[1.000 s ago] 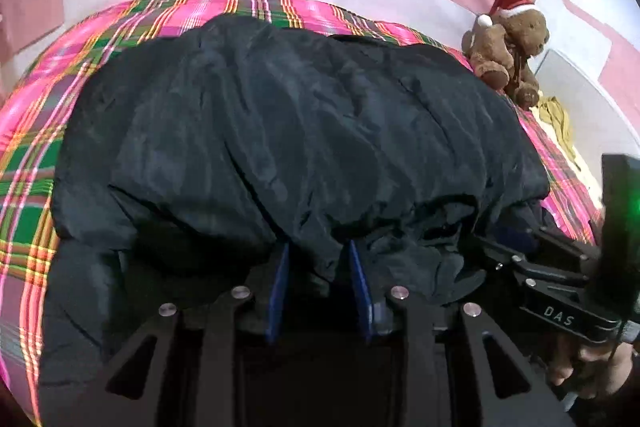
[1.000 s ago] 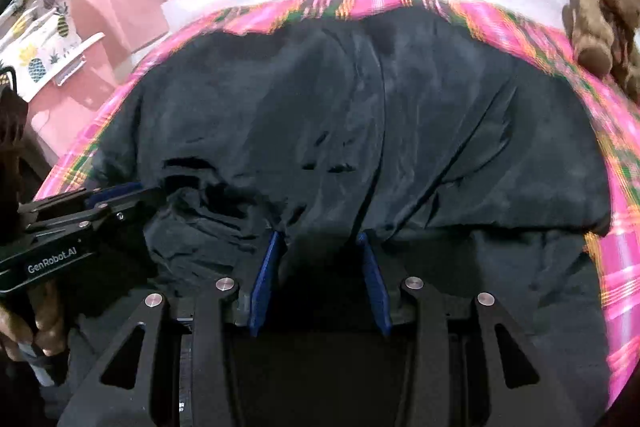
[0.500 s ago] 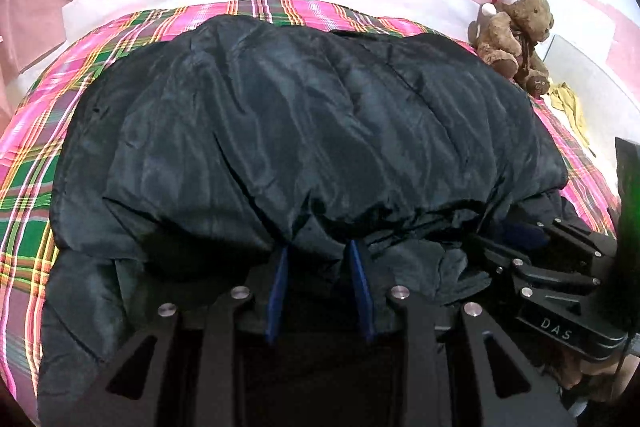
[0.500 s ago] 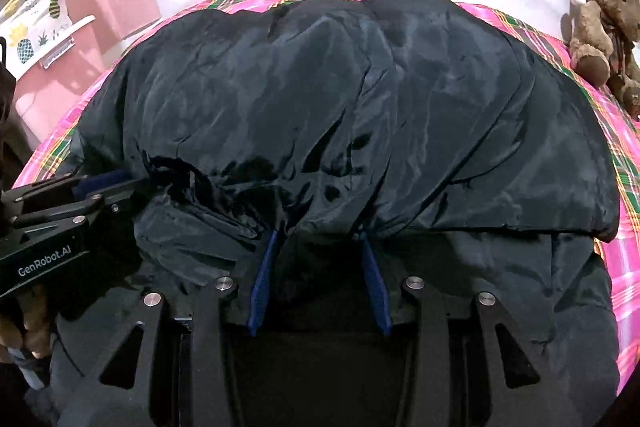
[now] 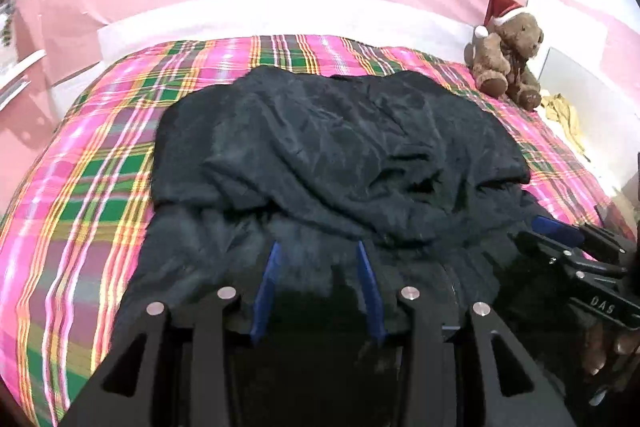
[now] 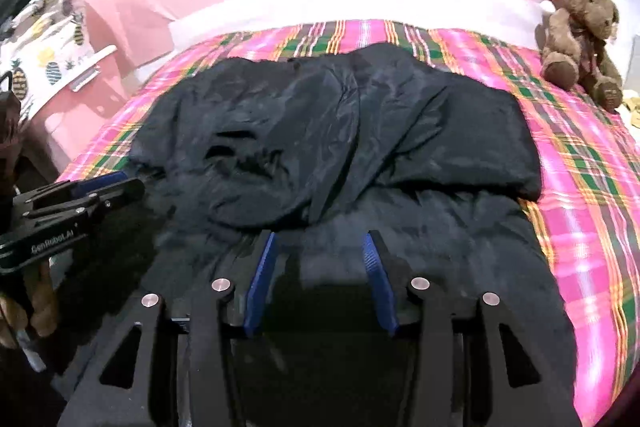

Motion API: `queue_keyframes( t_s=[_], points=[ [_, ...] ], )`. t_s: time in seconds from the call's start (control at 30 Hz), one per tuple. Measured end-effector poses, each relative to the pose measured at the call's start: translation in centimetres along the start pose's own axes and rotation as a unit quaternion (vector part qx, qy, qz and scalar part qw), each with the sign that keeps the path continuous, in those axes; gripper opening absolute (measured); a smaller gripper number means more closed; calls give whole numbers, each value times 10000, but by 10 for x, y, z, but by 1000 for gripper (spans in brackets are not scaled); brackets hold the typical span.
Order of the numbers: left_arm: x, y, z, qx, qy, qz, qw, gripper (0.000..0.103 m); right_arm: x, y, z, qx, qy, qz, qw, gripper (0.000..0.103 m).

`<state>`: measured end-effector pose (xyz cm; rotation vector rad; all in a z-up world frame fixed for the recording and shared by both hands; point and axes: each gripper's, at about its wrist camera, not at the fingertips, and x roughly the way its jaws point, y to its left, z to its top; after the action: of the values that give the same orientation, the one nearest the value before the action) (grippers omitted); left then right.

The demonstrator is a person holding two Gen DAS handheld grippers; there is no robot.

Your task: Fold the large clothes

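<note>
Both claws opening: left gripper (image 5: 318, 281) and right gripper (image 6: 320, 275) spread their blue pads, no cloth pinched between, apparently to release a finished fold. Black jacket (image 5: 328, 155) lies doubled over on the plaid bedspread (image 5: 92, 179), upper layer atop the near hem. Teddy bear (image 6: 580, 39) sits at the far corner. Readable: "GenRobot.AI" on the left gripper, "DAS" on the right.
</note>
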<state>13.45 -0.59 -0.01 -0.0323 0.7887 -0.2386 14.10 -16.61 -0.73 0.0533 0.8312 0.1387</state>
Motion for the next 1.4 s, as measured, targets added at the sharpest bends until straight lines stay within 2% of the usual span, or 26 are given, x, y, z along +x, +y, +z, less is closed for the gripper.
queue_keyframes(
  t_s=[0.1,0.3,0.5,0.67,0.87,0.93,1.17,1.27,1.4],
  points=[
    [-27,3,-16,-47,-91,77,9999,49,-25,1,-13,37,-132,-5,9999,48],
    [-67,3,-54,-103,-117,125,9998,50,-70,4,-49,187,-215,-94,9995,52],
    [-94,7,-84,-143,-133,233,9995,52,-101,-2,-80,377,-262,-213,9987,55],
    [-105,10,-97,-174,-148,338,9992,55,-114,-17,-98,595,-252,-322,9974,57],
    [-110,26,-104,-312,-143,554,9979,60,-125,-40,-108,818,-334,-484,9949,58],
    [-108,34,-106,-367,-113,633,9973,61,-126,-51,-110,950,-337,-559,9933,62],
    [-89,74,-116,-766,109,870,9932,62,-123,-97,-120,1433,-284,-845,9857,66],
    [-75,85,-124,-918,297,758,9924,62,-118,-118,-123,1656,-217,-864,9821,66],
    [-67,83,-134,-1068,394,456,9924,62,-93,-140,-132,2010,264,-584,9775,66]
  ],
)
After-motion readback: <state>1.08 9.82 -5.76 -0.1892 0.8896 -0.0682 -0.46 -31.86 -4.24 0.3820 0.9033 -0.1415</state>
